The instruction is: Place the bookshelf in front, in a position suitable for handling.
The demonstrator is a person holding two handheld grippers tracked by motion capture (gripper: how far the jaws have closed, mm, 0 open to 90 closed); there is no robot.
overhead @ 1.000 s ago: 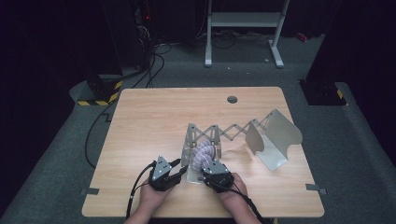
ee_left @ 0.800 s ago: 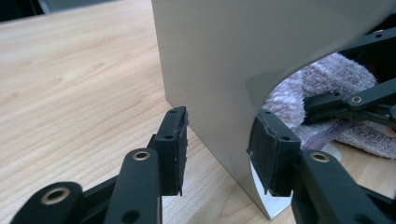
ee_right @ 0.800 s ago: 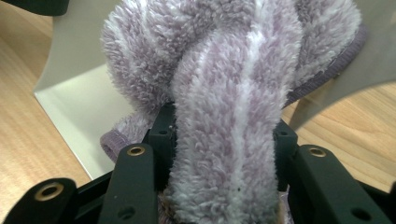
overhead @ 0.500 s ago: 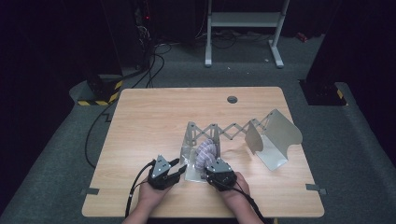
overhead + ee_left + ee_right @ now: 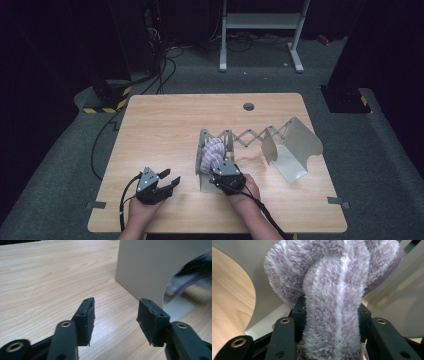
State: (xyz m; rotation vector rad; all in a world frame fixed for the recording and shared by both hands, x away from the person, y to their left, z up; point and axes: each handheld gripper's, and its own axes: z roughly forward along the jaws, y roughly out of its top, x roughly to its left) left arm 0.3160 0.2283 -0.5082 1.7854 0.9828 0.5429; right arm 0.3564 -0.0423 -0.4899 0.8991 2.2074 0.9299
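A fluffy lilac-and-white sock (image 5: 212, 153) (image 5: 332, 277), rolled into a bundle, sits in the near end slot of a beige metal accordion rack (image 5: 280, 142). My right gripper (image 5: 219, 168) (image 5: 331, 308) is shut on the sock, whose pile bulges between the black pads (image 5: 298, 311). My left gripper (image 5: 171, 178) (image 5: 116, 308) hovers over bare wood to the left of the rack. Its jaws have just been opening and hold nothing. In the left gripper view the rack's end panel (image 5: 147, 267) stands ahead, with the sock (image 5: 187, 277) blurred beyond its cut-out.
The wooden table (image 5: 165, 125) has a cable hole (image 5: 248, 106) near its far edge. The rack's large curved end plate (image 5: 300, 145) stands at the right. Dark floor, cables and a stand's white legs (image 5: 260, 30) lie beyond the table.
My left gripper has drawn away to the left from the rack and its jaws have spread wider. My right gripper has shifted slightly with the sock still in it.
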